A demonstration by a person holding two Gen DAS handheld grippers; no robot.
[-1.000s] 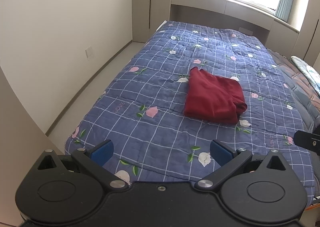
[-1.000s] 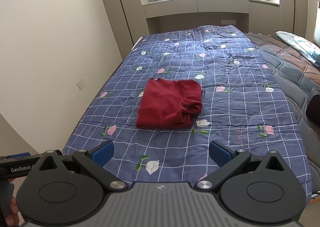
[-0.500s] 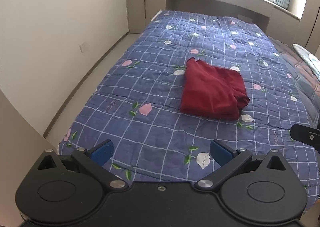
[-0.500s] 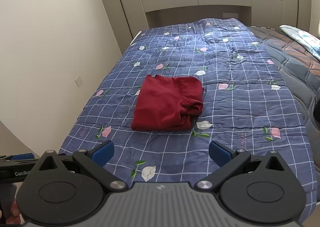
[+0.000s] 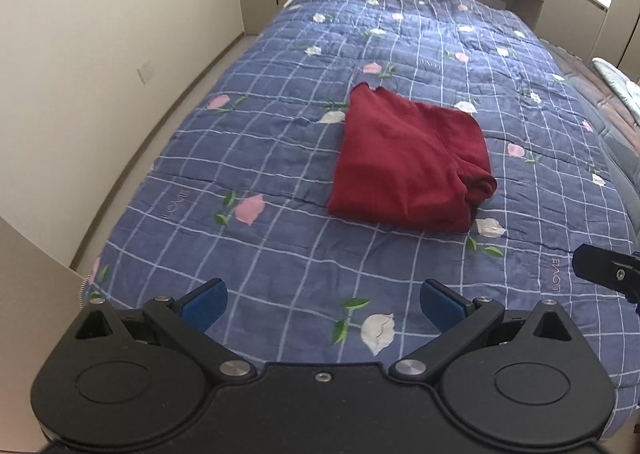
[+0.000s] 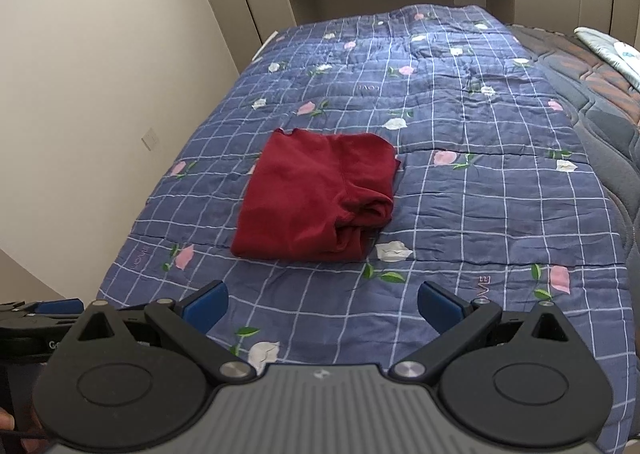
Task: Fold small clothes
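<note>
Hovering nearer the folded red garment (image 5: 408,166) than 1 second earlier, both grippers (image 5: 323,304) (image 6: 322,304) gaped empty, suggesting folding was finished.

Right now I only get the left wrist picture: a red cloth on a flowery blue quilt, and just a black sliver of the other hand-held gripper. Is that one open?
Observer: Yes. In the right wrist view the right hand-held gripper has its jaws wide apart, with nothing between them.
Operator: Does the cloth look neatly folded from that side?
Observer: Not quite. The red garment is flat on its left, but its near right corner shows crumpled, uneven layers.
Operator: Can you see who holds these things?
Observer: Only a small part of a hand, at the bottom left edge of the right wrist view.
</note>
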